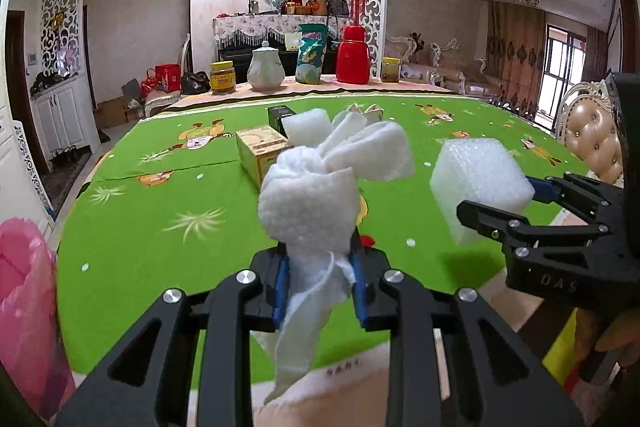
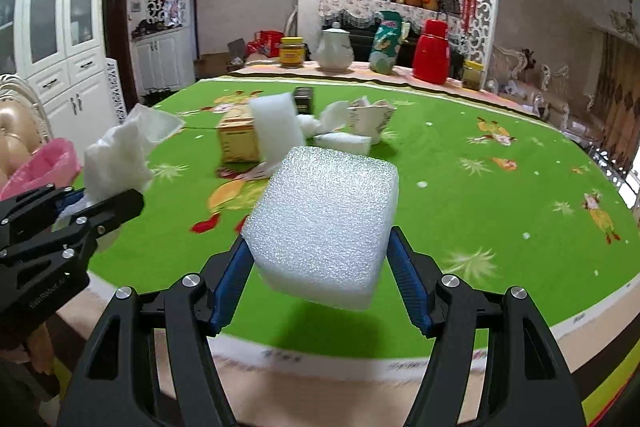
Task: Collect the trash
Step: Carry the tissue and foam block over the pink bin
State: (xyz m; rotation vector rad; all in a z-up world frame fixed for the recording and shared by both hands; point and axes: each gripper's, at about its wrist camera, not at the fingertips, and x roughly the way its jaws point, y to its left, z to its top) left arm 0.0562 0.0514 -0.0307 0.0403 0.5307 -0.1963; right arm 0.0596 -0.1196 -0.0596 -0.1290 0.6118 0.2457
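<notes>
- Nearest the left wrist lens, the left gripper [image 1: 318,281] has its blue pads pinched narrowly on a wad of soft white foam sheet [image 1: 316,195]; a loose strip of it hangs down toward the camera.
- Far left, beyond the table's edge, sits a pink trash bag [image 1: 24,303], mouth open.
- Green cartoon tablecloth [image 1: 160,219] covers the table below both grippers.
- Mid-table lies the remaining litter: a yellow carton [image 2: 237,141], a white foam slab [image 2: 280,129] leaning by it, a small black box [image 2: 304,99], and a crumpled white paper box [image 2: 370,119].
- At the right, the right gripper [image 2: 320,281] is clamped wide on a white foam block [image 2: 324,227], lifted off the cloth with its shadow beneath.
- Along the far edge stand a yellow-lidded jar [image 1: 223,77], a white teapot [image 1: 265,67], a green snack bag [image 1: 311,55] and a red thermos [image 1: 353,55].
</notes>
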